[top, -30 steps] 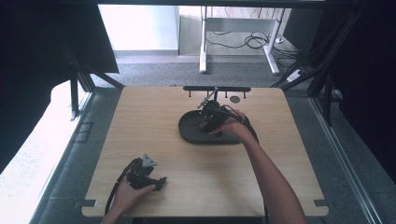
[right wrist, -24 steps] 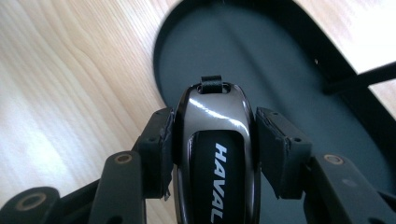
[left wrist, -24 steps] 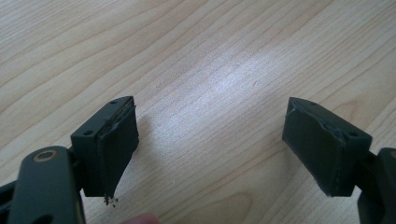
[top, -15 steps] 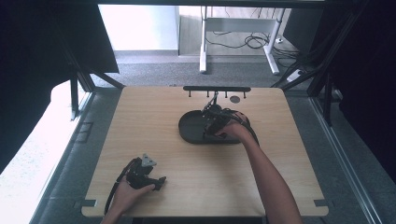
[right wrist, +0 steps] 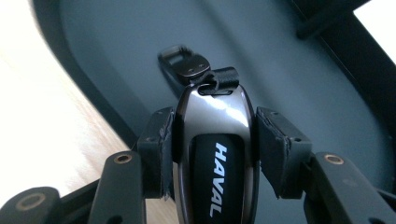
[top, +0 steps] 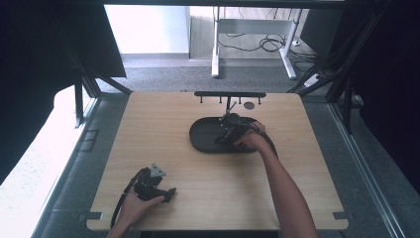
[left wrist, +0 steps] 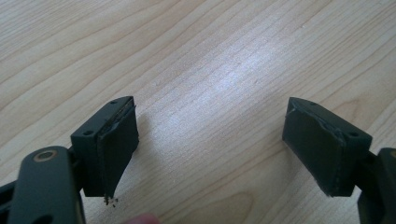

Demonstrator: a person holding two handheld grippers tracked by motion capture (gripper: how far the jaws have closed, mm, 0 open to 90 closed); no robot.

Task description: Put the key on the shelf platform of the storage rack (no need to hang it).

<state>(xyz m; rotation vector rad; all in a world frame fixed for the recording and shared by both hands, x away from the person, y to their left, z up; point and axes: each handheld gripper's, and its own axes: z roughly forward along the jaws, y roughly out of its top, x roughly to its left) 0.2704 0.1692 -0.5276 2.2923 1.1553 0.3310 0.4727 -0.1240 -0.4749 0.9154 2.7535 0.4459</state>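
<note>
A black and chrome car key fob point(right wrist: 215, 140) marked HAVAL, with a short strap and metal tab at its top, sits between the jaws of my right gripper point(right wrist: 212, 140), which is shut on it. The fob hangs over the dark oval tray point(right wrist: 289, 70). From above, the right gripper point(top: 229, 130) is over that tray point(top: 203, 136) near the table's middle. My left gripper point(top: 157, 187) rests low at the front left of the table, held by a hand. Its jaws stand wide apart, open point(left wrist: 210, 149), over bare wood with nothing between them.
A black rail with several small hooks point(top: 230, 94) stands at the table's far edge, a small round dark disc point(top: 249, 105) just before it. The wooden tabletop point(top: 148, 129) spreads around the tray. Beyond the table are a desk frame and cables on the floor.
The right gripper has shifted slightly right and toward the near side over the tray. The left gripper has stayed almost still at the front left.
</note>
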